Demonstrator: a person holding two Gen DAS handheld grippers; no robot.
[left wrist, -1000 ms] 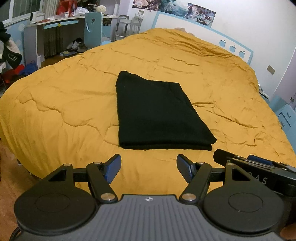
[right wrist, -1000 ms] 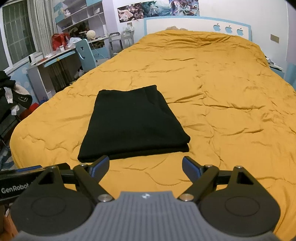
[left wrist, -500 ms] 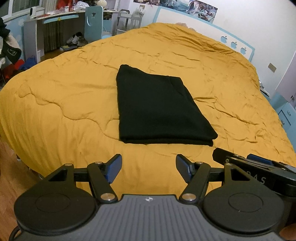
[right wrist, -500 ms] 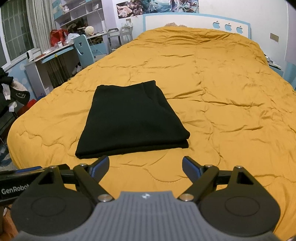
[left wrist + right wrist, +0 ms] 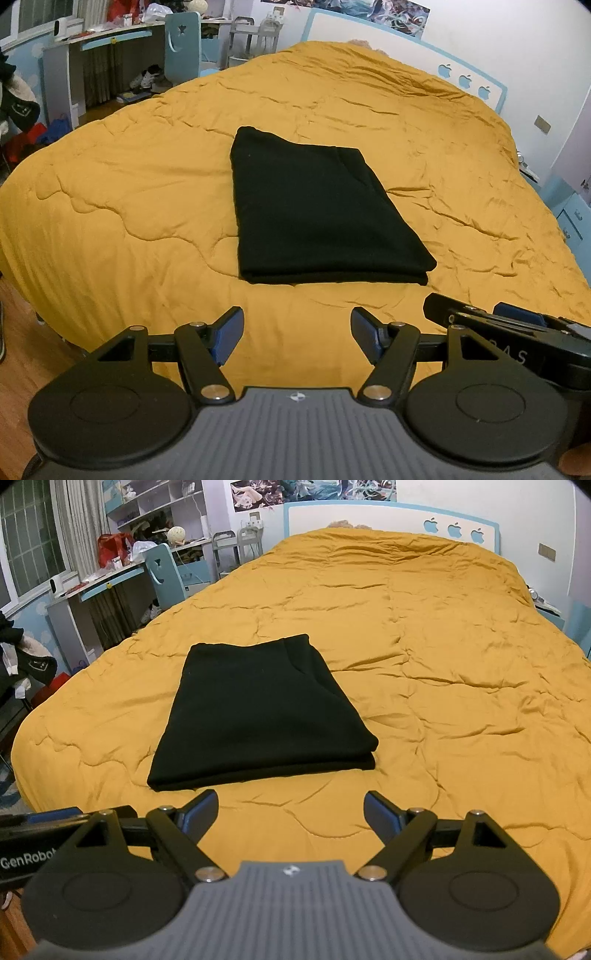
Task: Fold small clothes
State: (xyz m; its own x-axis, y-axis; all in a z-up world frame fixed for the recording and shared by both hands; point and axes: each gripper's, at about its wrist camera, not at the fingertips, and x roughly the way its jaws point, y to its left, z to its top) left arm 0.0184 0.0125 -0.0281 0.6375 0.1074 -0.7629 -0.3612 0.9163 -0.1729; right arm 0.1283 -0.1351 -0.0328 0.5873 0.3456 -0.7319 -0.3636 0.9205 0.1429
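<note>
A wide bed [image 5: 147, 206] fills nearly the whole room from where I stand, covered by a mustard-yellow quilt [image 5: 443, 701] with soft creases and stitched waves running across it. Behind it, at the top of both views, a white headboard [image 5: 369, 517] edged in pale blue carries three small blue apple shapes. In the upper left a cluttered desk [image 5: 107, 583] stands along the window wall, with a pale blue chair [image 5: 183, 48] pushed up to it and dark clothes hanging at the far left edge.

The folded black garment [image 5: 314, 214] lies flat on the quilt, left of the middle of the bed and toward its near end. It is a neat rectangle, with stacked layers showing along its near edge. Nothing touches it.

Low in the left wrist view, the left gripper [image 5: 297, 334] hovers above the near edge of the quilt, its blue-padded fingers [image 5: 229, 332] spread wide with only quilt between them. The garment is just beyond their tips. Low in the right wrist view, the right gripper [image 5: 290, 812] sits the same way, fingers [image 5: 382, 816] wide apart and empty, short of the garment's near edge. Part of the right gripper shows at the lower right of the left view.
</note>
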